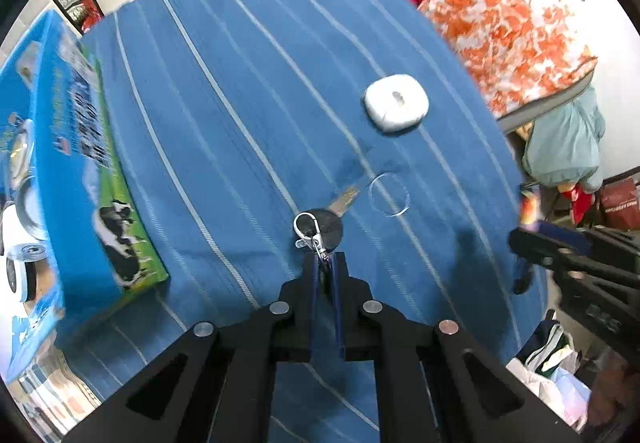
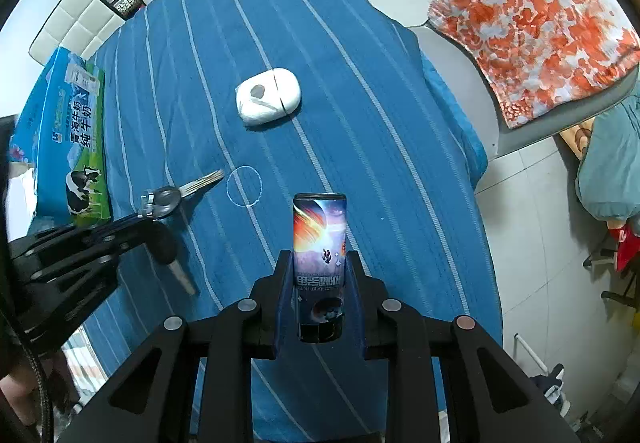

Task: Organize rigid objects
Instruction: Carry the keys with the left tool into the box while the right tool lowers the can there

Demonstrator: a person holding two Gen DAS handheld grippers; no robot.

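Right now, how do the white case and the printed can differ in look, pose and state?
The white case is plain, flat and rounded; the printed can is a tall cylinder with a colourful space picture. The white case lies free on the blue striped cloth; the printed can is clamped in the right claw. Both are rigid and closed.

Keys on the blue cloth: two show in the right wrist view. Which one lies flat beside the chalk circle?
The silver-bladed key with the round dark head; its tip points at the chalk circle. The other, black-headed key dangles below the left gripper.
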